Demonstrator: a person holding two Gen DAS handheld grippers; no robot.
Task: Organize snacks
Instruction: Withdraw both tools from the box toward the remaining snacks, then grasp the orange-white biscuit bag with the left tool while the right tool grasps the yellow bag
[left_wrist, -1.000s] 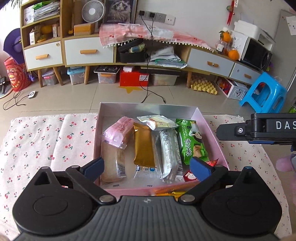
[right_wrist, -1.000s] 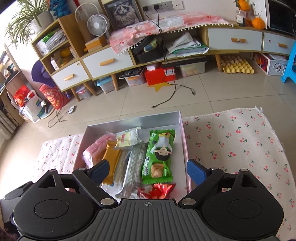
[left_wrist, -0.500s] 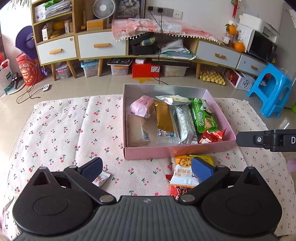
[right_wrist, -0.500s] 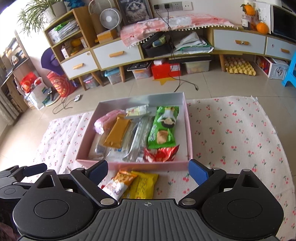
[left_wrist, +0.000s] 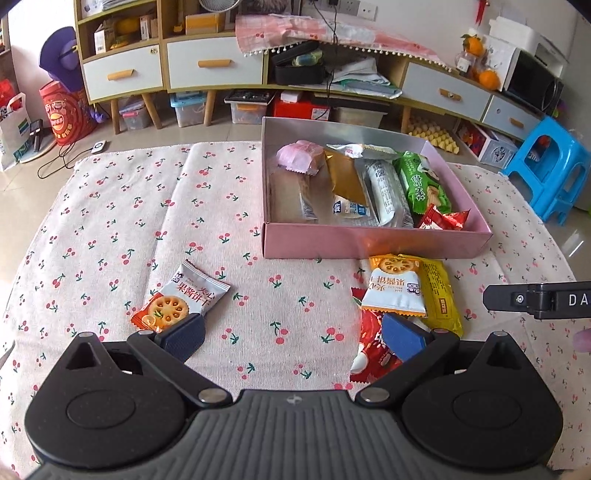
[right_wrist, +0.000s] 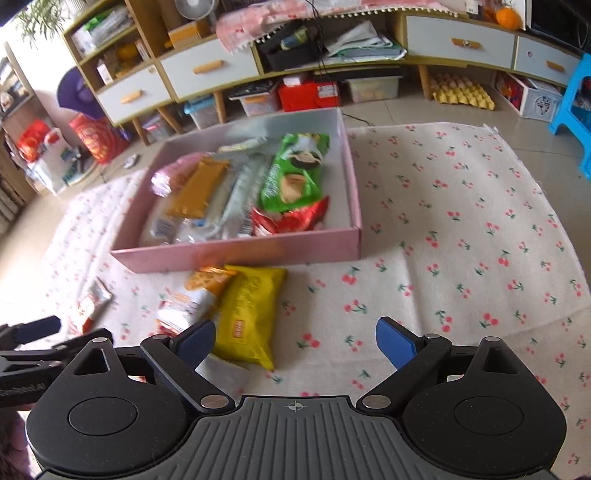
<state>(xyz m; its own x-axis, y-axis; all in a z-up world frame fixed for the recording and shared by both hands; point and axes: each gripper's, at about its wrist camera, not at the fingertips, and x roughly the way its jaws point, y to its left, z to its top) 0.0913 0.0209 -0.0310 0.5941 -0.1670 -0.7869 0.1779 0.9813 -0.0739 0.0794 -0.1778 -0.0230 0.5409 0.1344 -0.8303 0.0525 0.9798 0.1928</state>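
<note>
Both my tongs gape wide and empty, so I should straddle the yellow foil snack packet (right_wrist: 249, 317) lying at eleven o'clock of my right gripper (right_wrist: 295, 341), just before the pink cardboard box (right_wrist: 240, 251).

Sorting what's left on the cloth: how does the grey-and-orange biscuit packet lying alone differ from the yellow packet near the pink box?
The grey-and-orange biscuit packet lies alone at the left; the yellow packet sits in a small pile, partly under a white-and-orange packet. The grey one shows a printed biscuit; the yellow one is plain yellow with a small red label. The yellow packet looks longer. Both lie flat on the cherry-print cloth, outside the pink box.
</note>
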